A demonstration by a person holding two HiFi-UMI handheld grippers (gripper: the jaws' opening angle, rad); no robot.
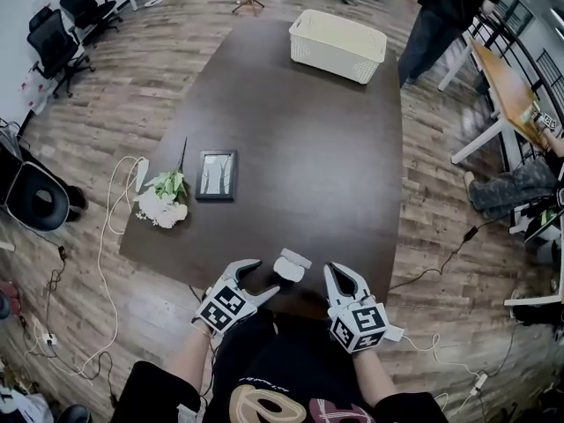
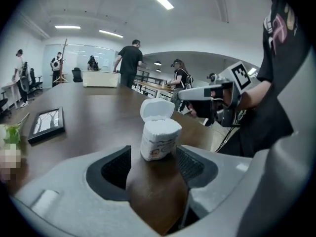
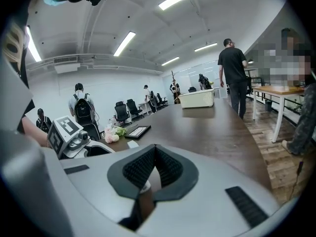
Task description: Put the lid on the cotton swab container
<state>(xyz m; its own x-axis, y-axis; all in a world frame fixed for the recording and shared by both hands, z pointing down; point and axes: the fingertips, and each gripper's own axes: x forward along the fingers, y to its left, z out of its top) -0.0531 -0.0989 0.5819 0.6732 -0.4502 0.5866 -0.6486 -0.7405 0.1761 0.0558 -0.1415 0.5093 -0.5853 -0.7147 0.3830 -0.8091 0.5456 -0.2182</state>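
A small white cotton swab container (image 1: 288,271) stands near the front edge of the dark table (image 1: 308,148). It is full of swabs, and its hinged lid (image 1: 294,257) is tipped up and open. The left gripper view shows the container (image 2: 159,139) upright with its lid (image 2: 157,108) raised behind it. My left gripper (image 1: 266,278) (image 2: 154,153) is open. The container stands between its fingertips, and a gap shows on the left side. My right gripper (image 1: 336,275) (image 3: 154,149) is just to the right of the container, with its pads closed together on nothing.
A white basket (image 1: 337,45) sits at the table's far end. A framed picture (image 1: 217,174) and a bunch of flowers (image 1: 163,203) lie at mid-left. A person (image 1: 449,16) stands beyond the far right corner by a wooden desk (image 1: 507,86). Cables (image 1: 115,201) trail over the floor.
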